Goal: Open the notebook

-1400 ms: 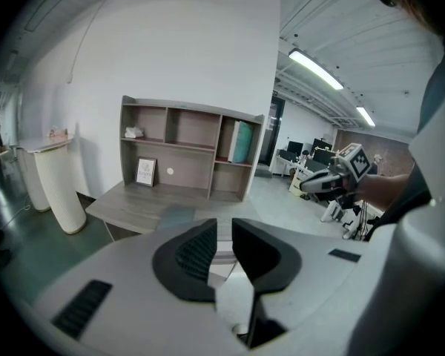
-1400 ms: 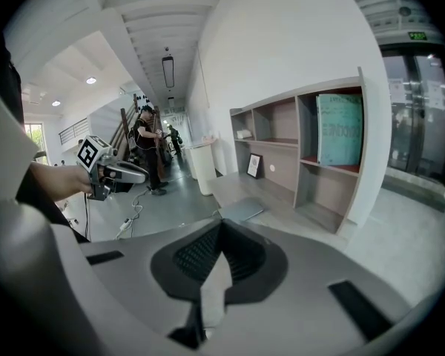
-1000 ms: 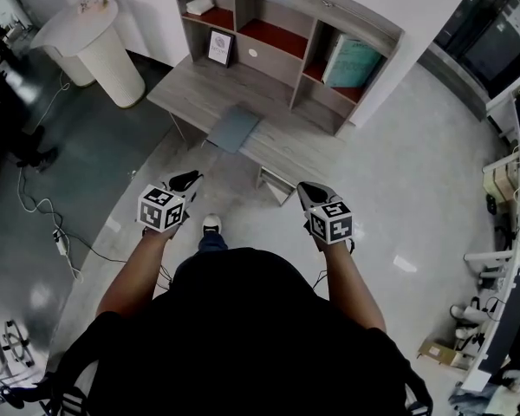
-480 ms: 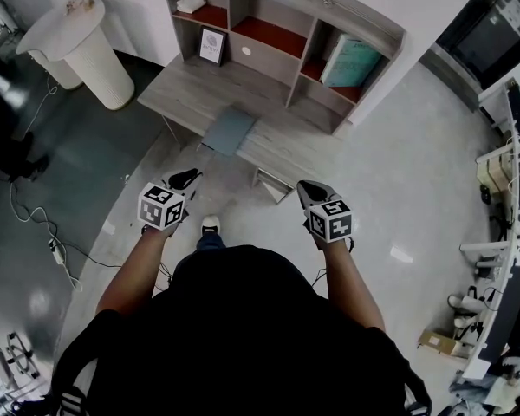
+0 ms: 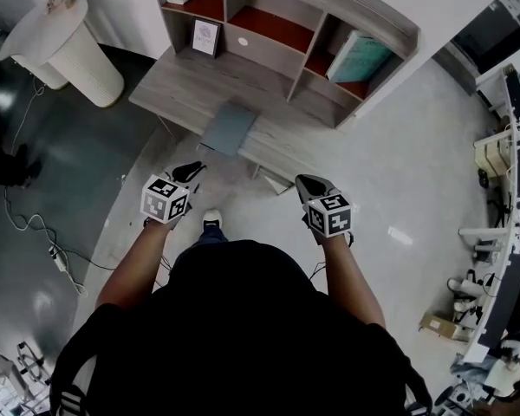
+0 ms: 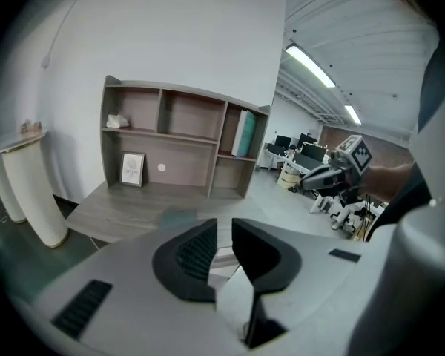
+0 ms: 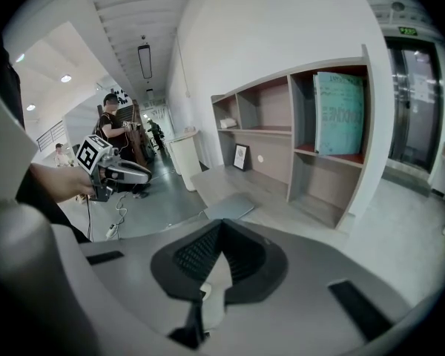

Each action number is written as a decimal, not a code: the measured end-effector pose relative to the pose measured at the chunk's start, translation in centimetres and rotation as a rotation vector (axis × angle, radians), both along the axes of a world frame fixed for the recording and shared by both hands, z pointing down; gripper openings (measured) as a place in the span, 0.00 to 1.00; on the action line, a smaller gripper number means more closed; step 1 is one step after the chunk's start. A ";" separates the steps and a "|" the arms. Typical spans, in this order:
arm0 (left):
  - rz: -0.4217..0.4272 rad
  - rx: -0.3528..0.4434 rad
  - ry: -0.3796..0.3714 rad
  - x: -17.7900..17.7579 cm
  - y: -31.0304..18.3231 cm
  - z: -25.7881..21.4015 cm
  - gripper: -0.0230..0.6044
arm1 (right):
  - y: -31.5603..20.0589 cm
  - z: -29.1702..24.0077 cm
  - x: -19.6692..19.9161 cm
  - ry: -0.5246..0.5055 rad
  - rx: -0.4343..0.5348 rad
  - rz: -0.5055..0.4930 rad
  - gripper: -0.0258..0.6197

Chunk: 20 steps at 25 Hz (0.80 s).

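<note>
left gripper (image 5: 188,172): jaws a narrow gap apart, nothing between | right gripper (image 5: 310,185): jaws together, empty | flat grey-blue notebook (image 5: 229,127): cover shut, lying at front edge of grey wooden desk (image 5: 175,91), below grey open-fronted shelf unit (image 5: 288,5) | both grippers held short of desk, well apart from notebook

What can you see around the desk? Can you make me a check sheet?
Surface: desk, grey wood, shelves at its back.
Job's things: notebook, closed, flat at the desk's front edge.
Clutter: frame and teal book in the shelves.
Grippers: left tongs slightly apart, empty; right tongs together, empty; both short of the desk.
Cables: corded plug strip on the floor, left.
Surroundings: white stand beside the desk.
</note>
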State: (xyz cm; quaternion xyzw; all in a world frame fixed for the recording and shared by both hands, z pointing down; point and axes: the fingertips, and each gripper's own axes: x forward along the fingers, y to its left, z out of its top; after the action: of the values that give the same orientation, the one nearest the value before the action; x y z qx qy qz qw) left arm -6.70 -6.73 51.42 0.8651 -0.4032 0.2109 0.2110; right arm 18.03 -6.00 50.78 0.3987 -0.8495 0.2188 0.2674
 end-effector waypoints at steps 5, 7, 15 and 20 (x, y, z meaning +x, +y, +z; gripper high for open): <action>0.023 -0.013 -0.005 -1.2 -2.7 0.9 0.15 | -1.5 0.9 -1.6 0.010 -0.022 0.010 0.04; 0.037 -0.019 -0.008 -1.5 -3.8 1.4 0.15 | -1.9 1.4 -1.9 0.015 -0.035 0.020 0.04; 0.121 -0.031 -0.029 -2.2 -7.1 3.0 0.15 | -3.6 2.7 -4.2 0.037 -0.076 0.053 0.04; 0.194 -0.036 -0.055 -2.6 -8.7 4.3 0.15 | -4.7 3.0 -5.6 0.049 -0.086 0.084 0.04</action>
State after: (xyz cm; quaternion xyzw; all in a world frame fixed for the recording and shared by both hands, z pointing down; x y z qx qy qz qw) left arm -9.32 -15.44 55.71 0.8901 -0.3191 0.2615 0.1938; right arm 12.47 -10.74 53.74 0.4275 -0.8150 0.2563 0.2954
